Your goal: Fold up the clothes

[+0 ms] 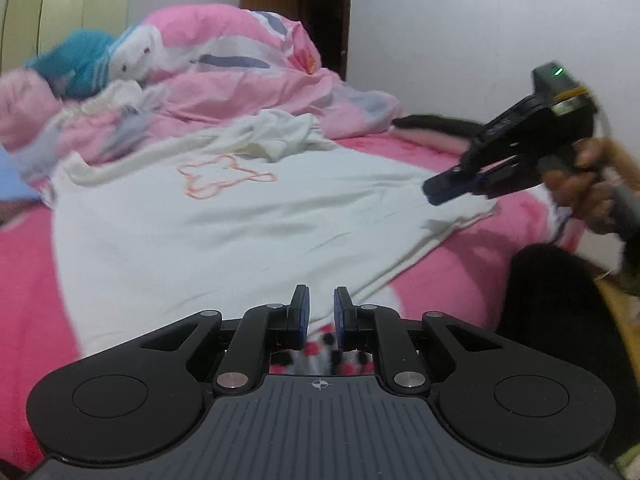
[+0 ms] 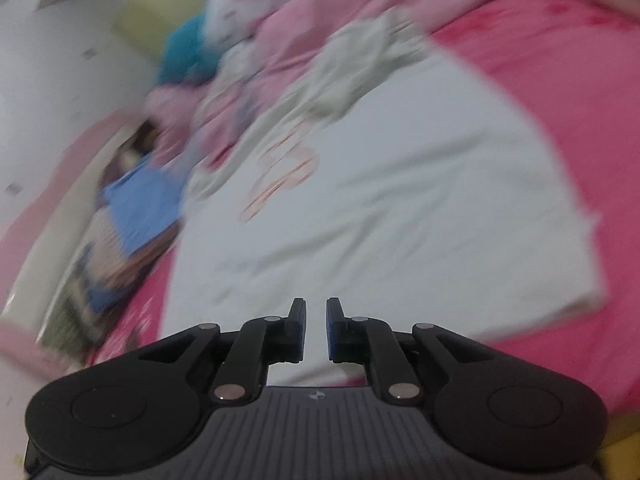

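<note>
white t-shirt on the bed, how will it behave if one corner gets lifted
The white t-shirt is probably floppy: it lies flat with soft wrinkles and a bunched top end. Likely light, thin cloth. It would drape and drag across the pink bedsheet rather than hold shape.

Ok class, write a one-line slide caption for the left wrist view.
White T-shirt spread flat on the pink bed; left gripper and right gripper both empty above it.
</note>
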### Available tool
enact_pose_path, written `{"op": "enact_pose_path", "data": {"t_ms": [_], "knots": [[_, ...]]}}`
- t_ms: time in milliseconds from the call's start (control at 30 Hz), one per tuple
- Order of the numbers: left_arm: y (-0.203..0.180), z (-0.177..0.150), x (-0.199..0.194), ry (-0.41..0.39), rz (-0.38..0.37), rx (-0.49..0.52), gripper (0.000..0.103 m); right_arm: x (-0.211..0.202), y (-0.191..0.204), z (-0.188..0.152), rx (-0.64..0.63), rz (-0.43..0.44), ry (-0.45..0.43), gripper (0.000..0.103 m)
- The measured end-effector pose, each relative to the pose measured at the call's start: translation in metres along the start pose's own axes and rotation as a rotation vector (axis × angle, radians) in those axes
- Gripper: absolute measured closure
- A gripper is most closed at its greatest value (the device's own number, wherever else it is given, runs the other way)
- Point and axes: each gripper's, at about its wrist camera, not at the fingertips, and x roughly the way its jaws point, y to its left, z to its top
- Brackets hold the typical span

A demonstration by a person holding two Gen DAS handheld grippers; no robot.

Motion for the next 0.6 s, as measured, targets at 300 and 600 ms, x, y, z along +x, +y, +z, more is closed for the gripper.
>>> {"op": "enact_pose_path", "data": {"t_ms": [300, 600], "knots": [[-0.010, -0.003, 0.017, 0.076, 0.085, 0.154, 0.091, 0.011, 0.051, -0.035, -0.292, -0.065, 0.028, 0.092], [0.013, 0.005, 0.036, 0.141, 0.119, 0.004, 0.090, 0.064, 0.077, -0.054, -0.570, -0.215, 0.054, 0.091]]}}
